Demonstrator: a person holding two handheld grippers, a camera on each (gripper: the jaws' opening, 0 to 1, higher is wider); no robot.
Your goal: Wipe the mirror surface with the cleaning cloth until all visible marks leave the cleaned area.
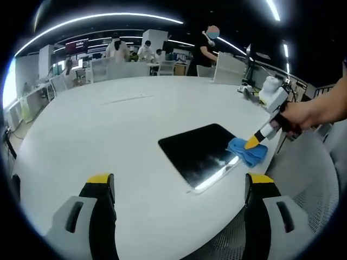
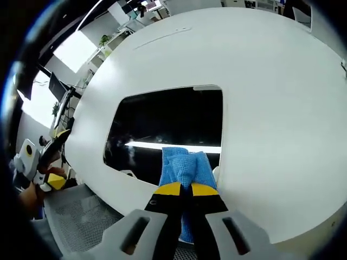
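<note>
Cloth pressed at the mirror's edge, left gripper standing off empty.

In the left gripper view, the left gripper [image 1: 179,187] hung released, its jaws wide apart above the white table [image 1: 108,124], holding nothing. The dark mirror [image 1: 198,151] lay flat ahead near the table's edge. The right gripper [image 1: 252,143] came in from the right, held by a hand [image 1: 312,111], clenched on the blue cleaning cloth [image 1: 248,152] at the mirror's right border.
In the right gripper view, the right gripper [image 2: 186,188] had its jaws closed together on the cleaning cloth [image 2: 183,167], which lay over the mirror's [image 2: 168,122] near edge on the table [image 2: 271,97]. The left gripper [image 2: 46,160] showed at far left.
</note>
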